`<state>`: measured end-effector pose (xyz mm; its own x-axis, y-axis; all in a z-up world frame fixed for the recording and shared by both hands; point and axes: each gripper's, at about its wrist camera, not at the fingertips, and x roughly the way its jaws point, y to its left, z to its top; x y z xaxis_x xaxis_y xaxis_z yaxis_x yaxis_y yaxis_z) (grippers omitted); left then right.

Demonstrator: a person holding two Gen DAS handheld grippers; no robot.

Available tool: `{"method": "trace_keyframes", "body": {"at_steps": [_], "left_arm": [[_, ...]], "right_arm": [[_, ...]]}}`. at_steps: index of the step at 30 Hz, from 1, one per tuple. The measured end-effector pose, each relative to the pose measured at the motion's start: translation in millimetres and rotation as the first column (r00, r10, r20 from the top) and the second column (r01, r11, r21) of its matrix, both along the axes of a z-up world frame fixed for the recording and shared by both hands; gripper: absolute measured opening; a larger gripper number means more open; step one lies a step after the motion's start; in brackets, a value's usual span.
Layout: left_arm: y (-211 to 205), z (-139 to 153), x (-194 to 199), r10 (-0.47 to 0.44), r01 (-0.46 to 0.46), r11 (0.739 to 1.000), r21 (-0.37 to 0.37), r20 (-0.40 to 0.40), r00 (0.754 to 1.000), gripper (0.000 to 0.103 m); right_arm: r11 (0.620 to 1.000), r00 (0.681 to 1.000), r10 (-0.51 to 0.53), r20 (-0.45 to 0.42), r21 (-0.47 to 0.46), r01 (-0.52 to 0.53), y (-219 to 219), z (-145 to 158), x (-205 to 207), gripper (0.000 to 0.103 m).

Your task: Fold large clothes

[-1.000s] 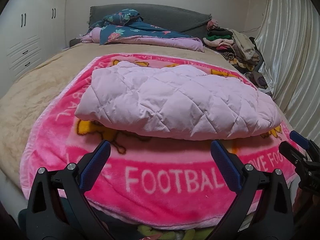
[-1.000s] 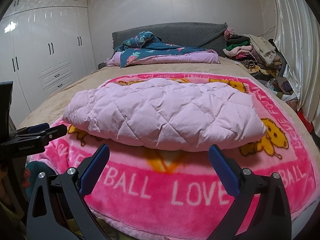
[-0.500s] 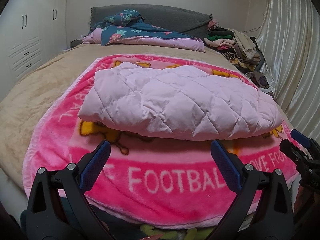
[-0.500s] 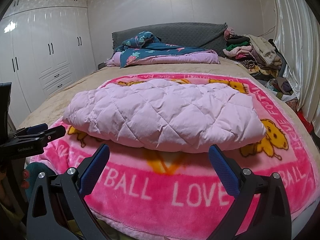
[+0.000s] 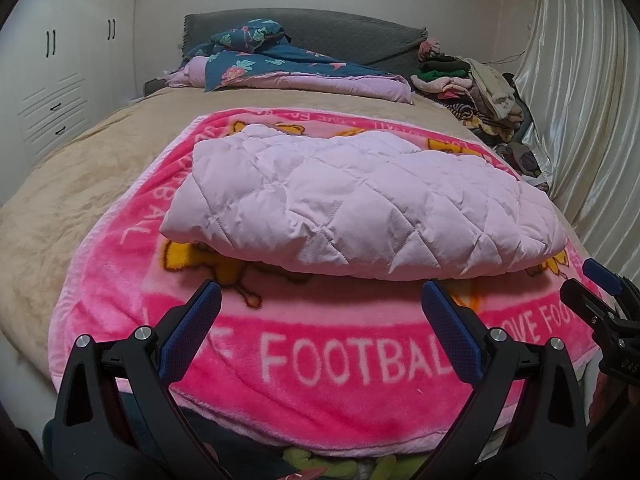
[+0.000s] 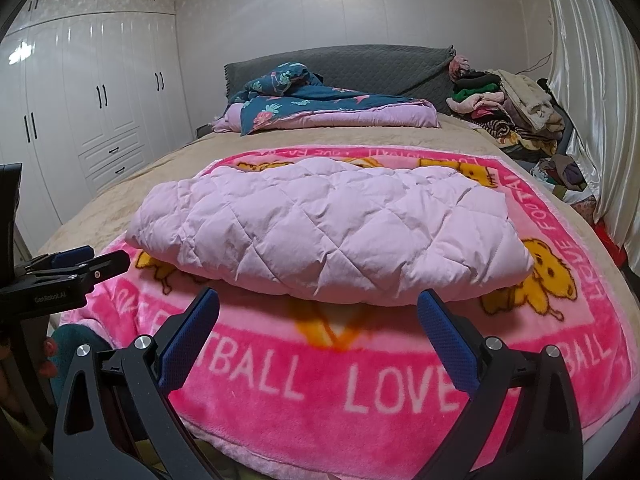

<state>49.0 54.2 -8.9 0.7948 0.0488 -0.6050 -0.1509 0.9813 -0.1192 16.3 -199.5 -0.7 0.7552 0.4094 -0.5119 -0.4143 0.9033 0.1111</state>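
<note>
Both grippers backed slightly from jacket (image 5: 360, 204); fingers (image 5: 192, 332) wide apart, empty.

A pink blanket (image 5: 320, 364) with white lettering and yellow cartoon figures lies across the near end of a bed (image 5: 100, 168) covered in a beige sheet. At the far end, a dark blue floral quilt (image 6: 316, 100) with a lilac lining is bunched against a grey headboard (image 6: 380, 66). A heap of mixed clothes (image 6: 508, 108) is piled at the bed's far right corner, beside a pale shiny curtain (image 6: 588, 92). White wardrobes (image 6: 92, 120) with black handles and drawers line the left wall.
</note>
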Motion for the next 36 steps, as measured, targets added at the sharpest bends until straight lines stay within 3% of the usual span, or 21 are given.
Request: {"method": "trace_keyframes", "body": {"at_steps": [36], "left_arm": [[9.0,0.0,-3.3,0.001,-0.001,1.000,0.008,-0.006,1.000,0.094]], "right_arm": [[1.000,1.000,-0.007,-0.001,-0.014,0.006,-1.3,-3.2,-2.1,0.099]]}}
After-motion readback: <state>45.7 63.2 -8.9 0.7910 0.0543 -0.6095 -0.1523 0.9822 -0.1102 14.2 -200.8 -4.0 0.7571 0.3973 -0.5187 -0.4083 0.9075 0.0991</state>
